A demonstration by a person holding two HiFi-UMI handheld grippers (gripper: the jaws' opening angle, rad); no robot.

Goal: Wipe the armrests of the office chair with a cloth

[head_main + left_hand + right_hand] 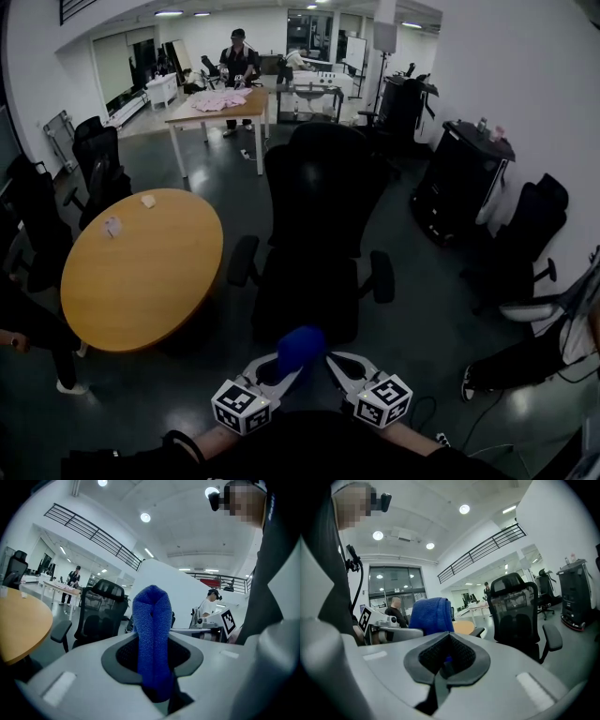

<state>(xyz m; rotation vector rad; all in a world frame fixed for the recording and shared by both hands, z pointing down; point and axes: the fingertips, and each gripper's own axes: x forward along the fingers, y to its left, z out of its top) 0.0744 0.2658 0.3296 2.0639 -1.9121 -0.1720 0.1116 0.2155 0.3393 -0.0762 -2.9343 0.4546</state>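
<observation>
The black office chair (314,234) stands just ahead of me with its back to me, its left armrest (246,261) and right armrest (382,277) sticking out to either side. My left gripper (279,373) is shut on a folded blue cloth (300,348), which stands up between its jaws in the left gripper view, cloth (152,616). My right gripper (339,367) sits close beside it, shut with nothing held; the cloth (432,615) shows just behind its tips (447,644). Both grippers hang low near my body, short of the chair's seat.
A round wooden table (141,267) stands at the left, close to the left armrest. More black chairs (94,159) ring it. A black cabinet (461,178) and another chair (530,234) are at the right. A seated person's leg and shoe (469,382) reach in at the lower right.
</observation>
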